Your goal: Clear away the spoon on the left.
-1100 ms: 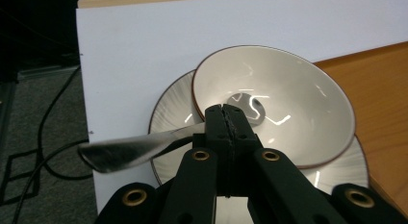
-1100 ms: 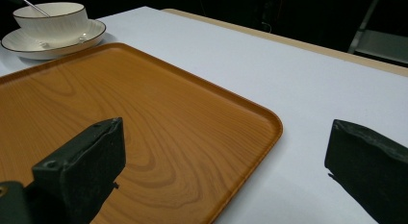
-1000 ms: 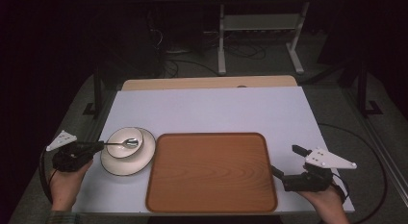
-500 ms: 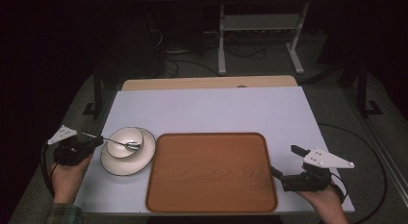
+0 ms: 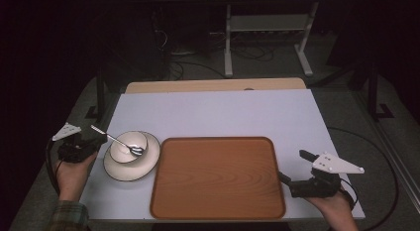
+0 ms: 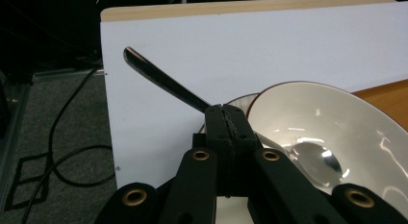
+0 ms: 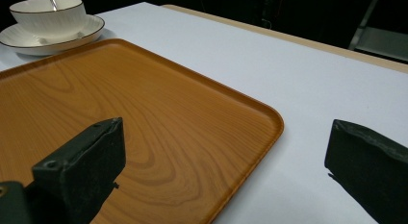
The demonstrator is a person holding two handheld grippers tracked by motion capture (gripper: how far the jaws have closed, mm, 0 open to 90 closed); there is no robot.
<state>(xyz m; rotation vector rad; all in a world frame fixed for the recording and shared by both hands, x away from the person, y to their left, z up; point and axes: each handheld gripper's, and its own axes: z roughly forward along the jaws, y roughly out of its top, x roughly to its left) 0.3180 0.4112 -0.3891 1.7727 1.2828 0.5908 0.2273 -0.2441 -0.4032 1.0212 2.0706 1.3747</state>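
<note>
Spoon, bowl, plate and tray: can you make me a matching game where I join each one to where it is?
Things:
1. spoon
2. bowl
3. plate
4. tray

Places:
A. bare, lying on the white table between both hands
B. standing on the plate
C. handle pinched by the left gripper, scoop end inside the bowl
D. flat on the table, under the bowl, left of the tray

Pairs: 1-C, 2-B, 3-D, 4-A
</note>
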